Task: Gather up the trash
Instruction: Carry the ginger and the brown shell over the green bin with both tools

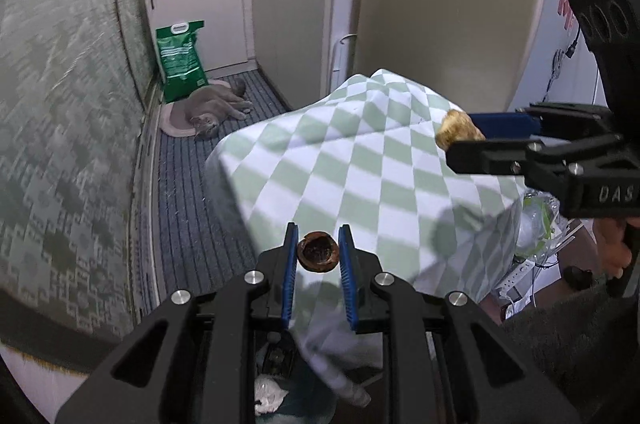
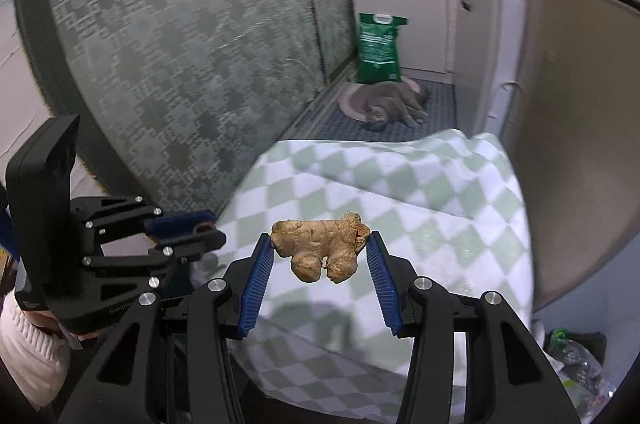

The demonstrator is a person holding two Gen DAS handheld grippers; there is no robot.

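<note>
Ginger (image 2: 320, 246) sits squeezed between the right gripper's (image 2: 320, 252) blue fingers (image 2: 262, 264). Between the left gripper's (image 1: 319, 251) fingers, closed tight, sits a walnut shell (image 1: 318, 251), above the checkered cloth (image 1: 360, 159).

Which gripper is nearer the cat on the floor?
Neither clearly. The left gripper holds a nutshell and the right gripper holds ginger above the checked cloth, both well short of the cat.

open striped floor (image 1: 188, 224) left of the checkered blanket (image 1: 360, 159); beyond the blanket a cat (image 1: 216, 103) and green bag (image 1: 180, 55) block it, fridge (image 1: 448, 23) crowds the blanket's right.
</note>
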